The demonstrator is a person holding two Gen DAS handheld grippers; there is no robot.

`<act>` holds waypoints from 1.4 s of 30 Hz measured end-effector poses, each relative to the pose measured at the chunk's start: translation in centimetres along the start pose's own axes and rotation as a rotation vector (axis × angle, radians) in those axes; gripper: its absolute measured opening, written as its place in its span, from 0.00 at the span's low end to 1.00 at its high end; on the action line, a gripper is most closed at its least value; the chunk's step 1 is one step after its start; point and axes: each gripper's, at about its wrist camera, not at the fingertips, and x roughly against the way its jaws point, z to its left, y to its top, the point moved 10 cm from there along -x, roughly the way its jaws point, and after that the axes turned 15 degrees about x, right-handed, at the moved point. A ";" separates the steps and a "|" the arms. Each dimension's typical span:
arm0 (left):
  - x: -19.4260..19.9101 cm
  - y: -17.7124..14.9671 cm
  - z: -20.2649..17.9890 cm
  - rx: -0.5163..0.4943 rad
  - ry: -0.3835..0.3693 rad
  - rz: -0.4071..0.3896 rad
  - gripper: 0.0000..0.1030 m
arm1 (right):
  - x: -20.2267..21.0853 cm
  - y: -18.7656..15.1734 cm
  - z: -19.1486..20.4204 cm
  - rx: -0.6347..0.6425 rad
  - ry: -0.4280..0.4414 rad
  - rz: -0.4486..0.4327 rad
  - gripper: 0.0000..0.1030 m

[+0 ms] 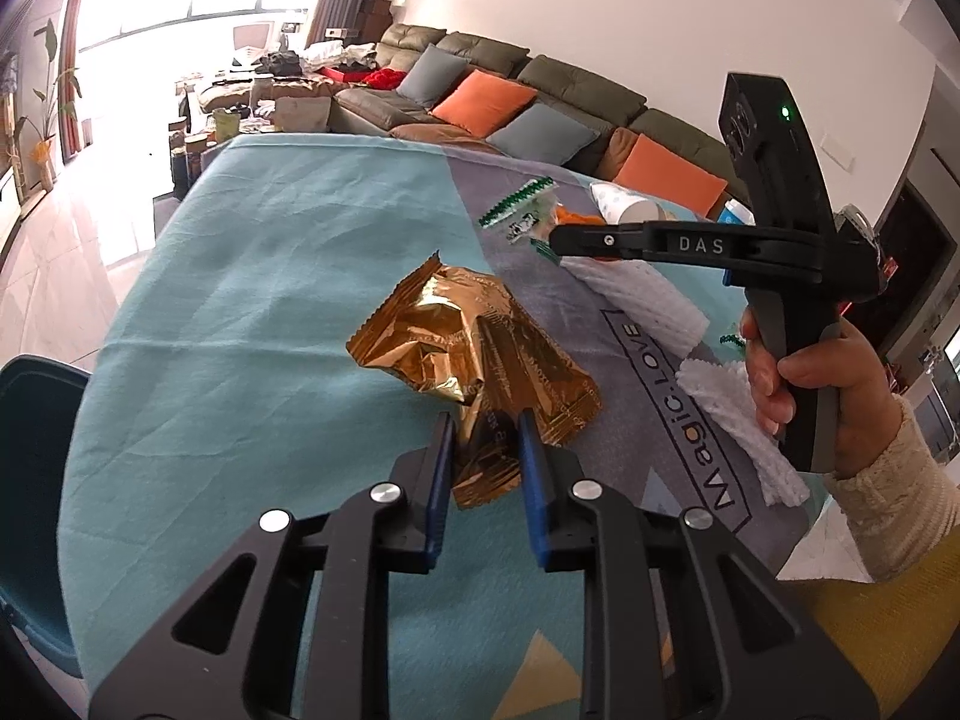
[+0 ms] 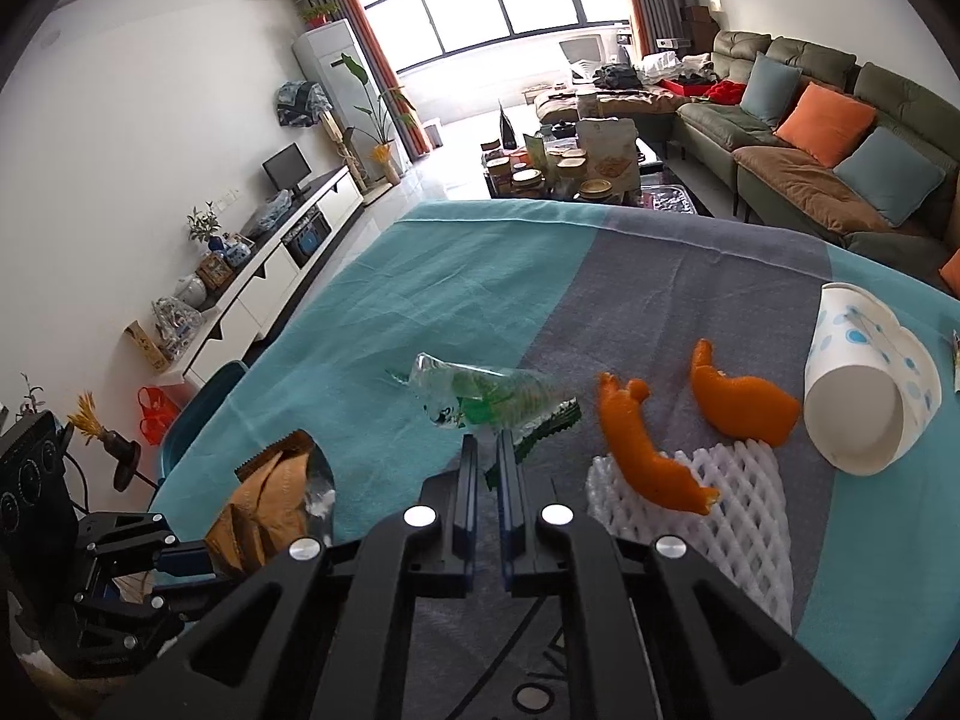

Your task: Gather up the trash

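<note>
Gold wrapper (image 1: pixel 474 354) lies on the counter (image 1: pixel 252 276), its near end pinched between the left gripper (image 1: pixel 480 438) fingers, the rest stretching away ahead. In the right view, the right gripper (image 2: pixel 487 450) fingers look shut on the green wrapper (image 2: pixel 480 405), probably on its near edge.

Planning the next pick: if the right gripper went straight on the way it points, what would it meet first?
Probably the clear green wrapper. It lies directly beyond the right gripper, whose jaws already seem to pinch its near edge; depth is uncertain.
</note>
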 end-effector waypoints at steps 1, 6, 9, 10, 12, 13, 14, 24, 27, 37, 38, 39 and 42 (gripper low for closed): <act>0.2 0.0 0.1 0.003 0.001 -0.004 0.20 | 0.1 0.0 0.0 0.000 0.002 -0.003 0.05; 1.5 0.1 0.6 0.012 0.006 -0.026 0.20 | 1.0 0.5 0.5 -0.001 0.017 -0.034 0.05; 2.1 0.2 1.0 0.016 0.011 -0.040 0.20 | 1.7 0.9 0.6 0.007 0.018 -0.051 0.05; 2.3 0.3 1.1 0.019 0.011 -0.043 0.20 | 2.0 1.1 0.7 0.007 0.022 -0.059 0.05; 2.8 0.3 1.3 0.022 0.014 -0.052 0.20 | 2.8 1.6 0.8 0.000 0.035 -0.082 0.05; 3.0 0.3 1.4 0.024 0.013 -0.055 0.20 | 3.1 1.9 0.9 0.003 0.034 -0.089 0.05; 3.2 0.3 1.5 0.027 0.012 -0.059 0.20 | 3.7 2.2 1.0 0.008 0.030 -0.102 0.05; 5.1 0.7 2.3 0.037 0.024 -0.096 0.20 | 6.0 4.0 3.7 0.058 0.063 -0.155 0.05; 5.8 0.8 2.4 0.037 0.030 -0.111 0.20 | 6.0 4.2 5.1 0.074 0.088 -0.158 0.05; 8.2 0.8 4.6 0.080 0.065 -0.151 0.20 | 4.9 4.4 10.0 0.118 0.170 -0.144 0.05; 8.4 0.8 4.7 0.084 0.069 -0.153 0.20 | 4.7 4.4 10.3 0.119 0.177 -0.143 0.05; 8.7 0.8 5.2 0.089 0.078 -0.158 0.20 | 4.5 4.4 10.8 0.122 0.184 -0.139 0.05; 9.5 0.7 6.2 0.108 0.097 -0.170 0.20 | 3.8 4.4 11.9 0.130 0.203 -0.130 0.05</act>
